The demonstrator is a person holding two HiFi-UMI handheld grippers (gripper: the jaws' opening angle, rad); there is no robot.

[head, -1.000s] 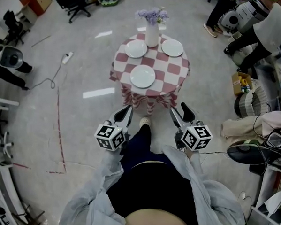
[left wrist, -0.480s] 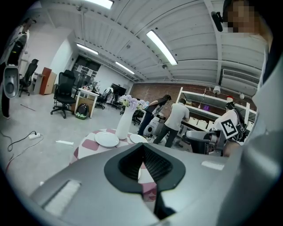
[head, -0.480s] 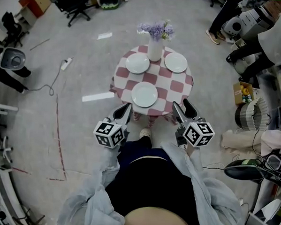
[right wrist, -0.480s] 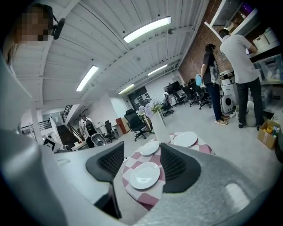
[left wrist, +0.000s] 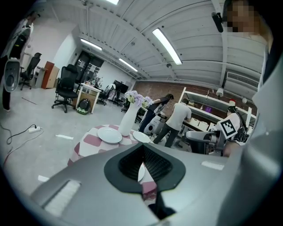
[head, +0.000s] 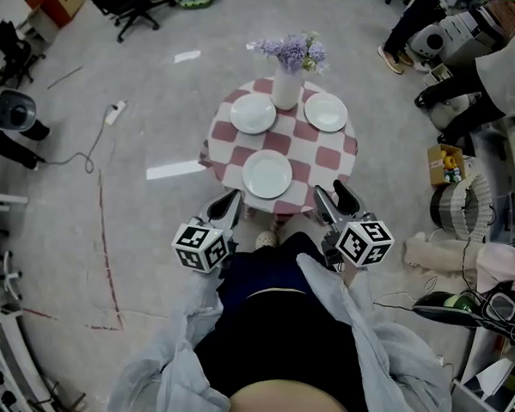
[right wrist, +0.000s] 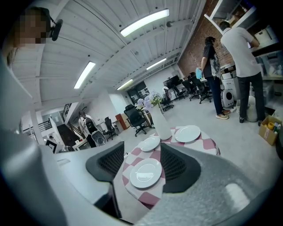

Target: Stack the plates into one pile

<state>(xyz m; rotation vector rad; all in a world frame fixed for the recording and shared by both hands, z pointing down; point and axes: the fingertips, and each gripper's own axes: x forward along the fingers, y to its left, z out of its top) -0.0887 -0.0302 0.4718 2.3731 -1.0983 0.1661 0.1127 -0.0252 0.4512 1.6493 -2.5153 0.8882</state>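
Just off the tabletop (head: 326, 154) at six o'clock, right gripper (head: 330, 199) jaws spread empty, left gripper (head: 230, 201) jaws pressed together: best pinch the near plate (head: 267, 174) by its rim, level.

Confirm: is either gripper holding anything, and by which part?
Nothing held. Left gripper fingers are together, right gripper fingers apart, both empty; the plates lie untouched on the table.

Three white plates (head: 267, 174) apart, unstacked
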